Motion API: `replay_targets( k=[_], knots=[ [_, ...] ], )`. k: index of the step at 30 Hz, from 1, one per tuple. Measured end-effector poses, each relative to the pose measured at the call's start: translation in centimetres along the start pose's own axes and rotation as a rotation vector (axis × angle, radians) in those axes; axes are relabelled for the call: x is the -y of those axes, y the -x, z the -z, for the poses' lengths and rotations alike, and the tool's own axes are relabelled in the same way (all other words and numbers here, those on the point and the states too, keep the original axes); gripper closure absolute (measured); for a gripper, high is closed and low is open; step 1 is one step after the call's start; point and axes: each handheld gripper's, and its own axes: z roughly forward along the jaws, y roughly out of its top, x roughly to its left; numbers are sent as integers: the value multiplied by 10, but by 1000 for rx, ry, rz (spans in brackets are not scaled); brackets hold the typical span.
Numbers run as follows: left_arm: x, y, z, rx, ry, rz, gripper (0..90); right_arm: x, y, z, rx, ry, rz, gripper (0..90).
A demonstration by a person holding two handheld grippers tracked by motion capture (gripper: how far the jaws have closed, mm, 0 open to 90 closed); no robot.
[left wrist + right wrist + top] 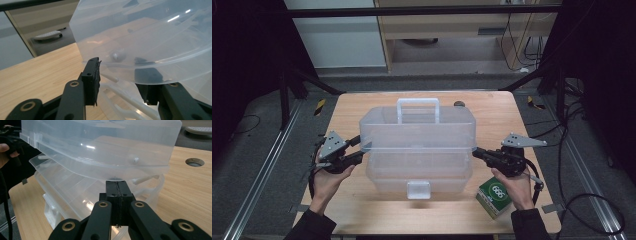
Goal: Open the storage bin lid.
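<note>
A clear plastic toolbox (418,170) stands mid-table, with its lid (417,132) raised above the base tray and a white handle (418,107) on top. At the lid's left end my left gripper (362,147) is open. In the left gripper view (120,75) its jaws stand wide apart on either side of the lid's rounded corner (140,37). My right gripper (475,151) is at the lid's right end. There the jaws (117,182) are pressed shut, with their tip touching the lid's lower rim (112,171). I cannot tell whether they pinch it.
A green carton (496,196) lies by the person's right wrist near the front edge. The box's front latch (418,189) hangs down. A cable hole (195,162) sits in the wooden tabletop (492,115) behind the box. Dark frame posts flank the table.
</note>
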Motion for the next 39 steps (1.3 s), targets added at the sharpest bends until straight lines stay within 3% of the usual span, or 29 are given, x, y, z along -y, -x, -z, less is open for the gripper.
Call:
replay_targets(
  k=[7,14,18,23,27,34,39],
  knots=[
    [-2,1,1,-12,4,-15,601,-1,0,0,0,2,3,900],
    [-4,3,4,-37,-5,-2,645,-1,-1,1,4,6,8,900],
    [-4,2,5,-30,-8,-7,649,-1,-2,0,12,-1,9,897],
    [-4,2,5,-31,-11,-4,651,5,0,-3,69,-56,24,864],
    [-4,2,5,-33,-12,0,652,11,3,-10,109,-114,8,826],
    [-4,1,5,-26,-7,6,649,20,6,-24,136,-210,-10,779],
    [-5,0,5,-24,-8,13,647,22,8,-26,127,-207,-23,775]
  ],
)
